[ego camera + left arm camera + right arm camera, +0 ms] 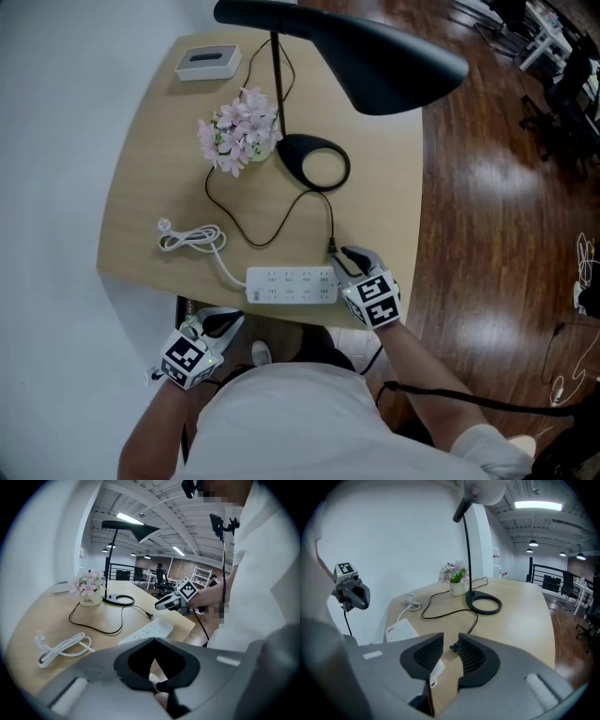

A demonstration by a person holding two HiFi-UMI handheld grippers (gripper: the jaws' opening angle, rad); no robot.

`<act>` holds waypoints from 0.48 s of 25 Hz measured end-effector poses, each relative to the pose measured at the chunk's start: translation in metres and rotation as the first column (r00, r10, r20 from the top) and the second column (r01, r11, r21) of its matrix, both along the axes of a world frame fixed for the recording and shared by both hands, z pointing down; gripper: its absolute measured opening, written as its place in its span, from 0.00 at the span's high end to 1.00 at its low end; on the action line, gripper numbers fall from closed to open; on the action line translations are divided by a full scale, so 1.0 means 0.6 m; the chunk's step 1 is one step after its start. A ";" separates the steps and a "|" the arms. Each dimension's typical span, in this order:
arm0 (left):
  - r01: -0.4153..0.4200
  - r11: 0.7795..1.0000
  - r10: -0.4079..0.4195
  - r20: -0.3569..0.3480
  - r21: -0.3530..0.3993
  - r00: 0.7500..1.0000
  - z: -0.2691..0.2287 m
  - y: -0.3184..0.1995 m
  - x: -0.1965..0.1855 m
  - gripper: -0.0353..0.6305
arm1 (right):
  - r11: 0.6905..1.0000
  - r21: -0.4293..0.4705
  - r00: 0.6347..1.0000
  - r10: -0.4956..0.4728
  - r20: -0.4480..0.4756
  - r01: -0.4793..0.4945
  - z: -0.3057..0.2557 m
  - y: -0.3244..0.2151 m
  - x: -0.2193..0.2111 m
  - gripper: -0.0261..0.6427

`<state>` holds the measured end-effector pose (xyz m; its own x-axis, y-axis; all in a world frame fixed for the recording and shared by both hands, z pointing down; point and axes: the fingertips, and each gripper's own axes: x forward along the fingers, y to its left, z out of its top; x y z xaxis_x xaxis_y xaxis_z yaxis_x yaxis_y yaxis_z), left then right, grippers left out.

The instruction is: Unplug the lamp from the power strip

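Beside the flat white strip [291, 286], on the wood table [141, 187], lies the lamp's [375, 56] black plug [149, 616], 2 prongs bare. Just above, the right gripper's [451, 642] ribbed jaws stand slightly apart; the left gripper's [159, 686] meet, empty.

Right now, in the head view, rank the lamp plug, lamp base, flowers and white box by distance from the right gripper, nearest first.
From the right gripper:
1. Lamp plug, just ahead of the jaws at the table's near edge.
2. Lamp base, mid-table.
3. Flowers, left of the base.
4. White box, at the far left corner.
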<state>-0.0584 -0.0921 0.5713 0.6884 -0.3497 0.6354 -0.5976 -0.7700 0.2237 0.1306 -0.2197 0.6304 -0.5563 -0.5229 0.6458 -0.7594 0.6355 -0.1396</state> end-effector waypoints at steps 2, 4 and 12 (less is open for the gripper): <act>0.001 1.000 0.000 -0.022 0.030 1.000 -0.018 0.016 -0.013 0.94 | 1.000 0.023 1.000 0.002 -0.007 -0.002 -0.020 0.033 -0.005 0.81; -0.004 0.998 0.007 -0.041 0.059 0.999 -0.038 0.043 -0.030 0.94 | 0.999 0.036 1.000 0.013 -0.011 -0.012 -0.039 0.076 -0.014 0.81; 0.021 0.988 0.009 -0.190 0.153 0.982 -0.116 0.213 -0.159 0.94 | 0.981 0.153 0.992 0.121 0.018 -0.123 -0.142 0.294 -0.101 0.81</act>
